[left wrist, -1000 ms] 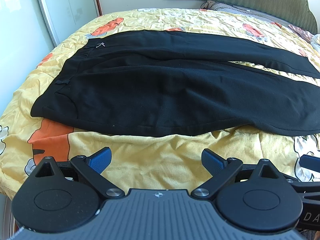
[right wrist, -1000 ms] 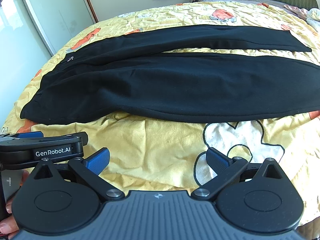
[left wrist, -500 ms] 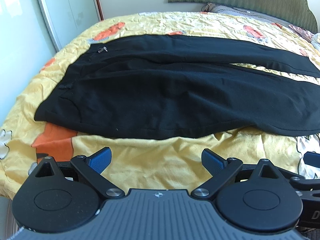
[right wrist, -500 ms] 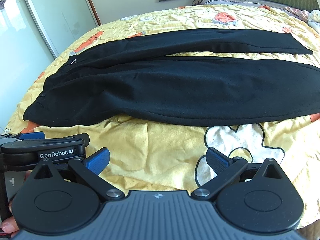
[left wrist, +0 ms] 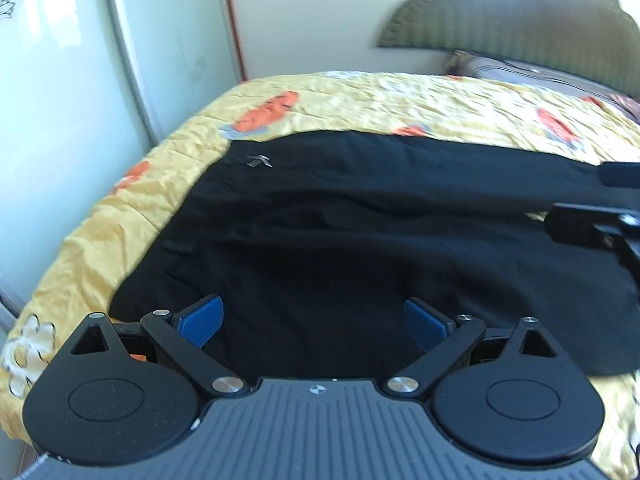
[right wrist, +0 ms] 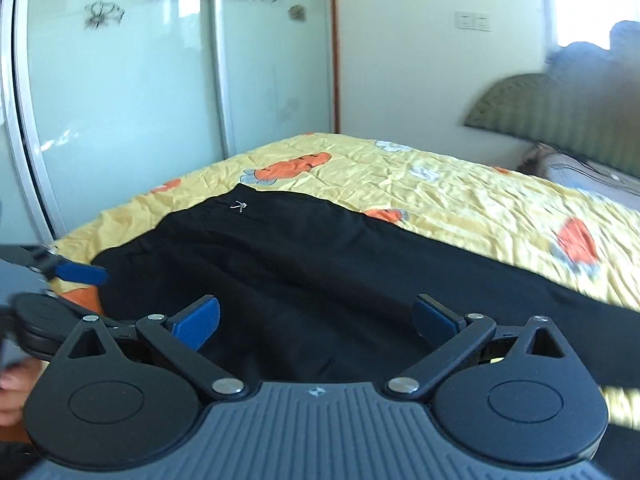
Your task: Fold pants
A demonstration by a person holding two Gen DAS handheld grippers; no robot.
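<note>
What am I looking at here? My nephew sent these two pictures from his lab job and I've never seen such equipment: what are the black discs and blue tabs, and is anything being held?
There is no robot: a person holds a hand-operated gripper in each hand, each with a wide-angle camera looking along its two fingers. One picture is from the left gripper, the other from the right gripper. The blue tabs are finger pads, and the black discs are part of each gripper's body. Both grippers are open and hold nothing. Before them lie black pants, spread on a bed with a yellow patterned bedspread. The waist end is near the left gripper. The job is to fold them.
</note>
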